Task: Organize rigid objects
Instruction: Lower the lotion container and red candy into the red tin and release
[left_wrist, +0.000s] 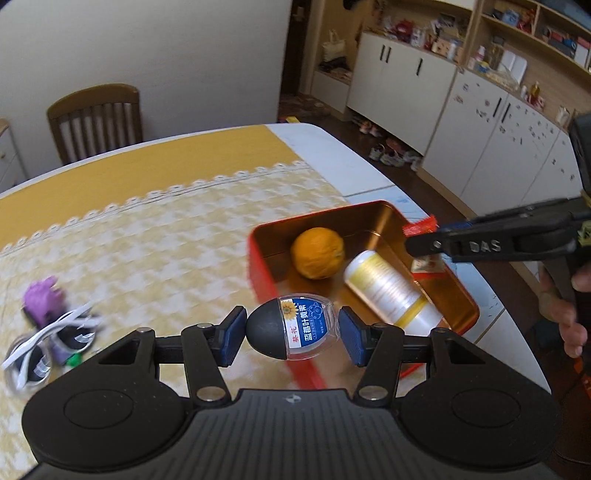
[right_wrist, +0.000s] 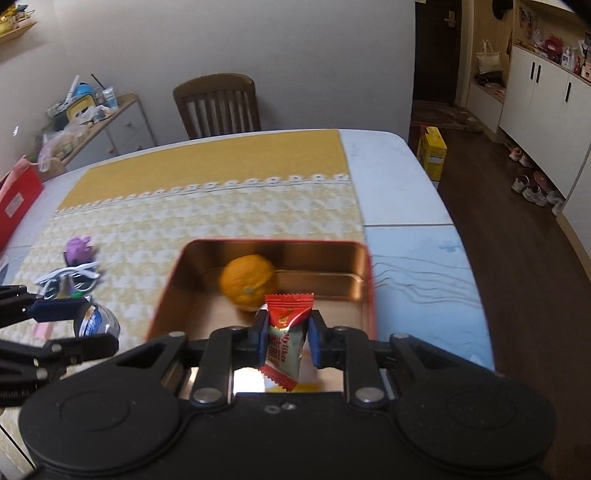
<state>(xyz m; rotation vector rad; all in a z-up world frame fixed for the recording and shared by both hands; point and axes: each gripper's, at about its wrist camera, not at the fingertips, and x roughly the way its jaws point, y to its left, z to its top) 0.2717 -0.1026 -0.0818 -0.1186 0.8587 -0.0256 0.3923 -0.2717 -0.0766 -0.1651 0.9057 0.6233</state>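
Drop-off step, looks like: a small bottle (left_wrist: 291, 326) is held by the left gripper (left_wrist: 290, 332) and a candy (right_wrist: 286, 338) is pinched by the right gripper (right_wrist: 286, 338), both over the tin (right_wrist: 364, 280) near the table's right edge; release is probably needed next.

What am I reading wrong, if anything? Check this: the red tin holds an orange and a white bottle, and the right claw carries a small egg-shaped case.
One slip: the right claw carries a red-ended wrapped candy, as the right wrist view shows. The egg-shaped case sits in the left claw. The red tin does hold the orange and white bottle.
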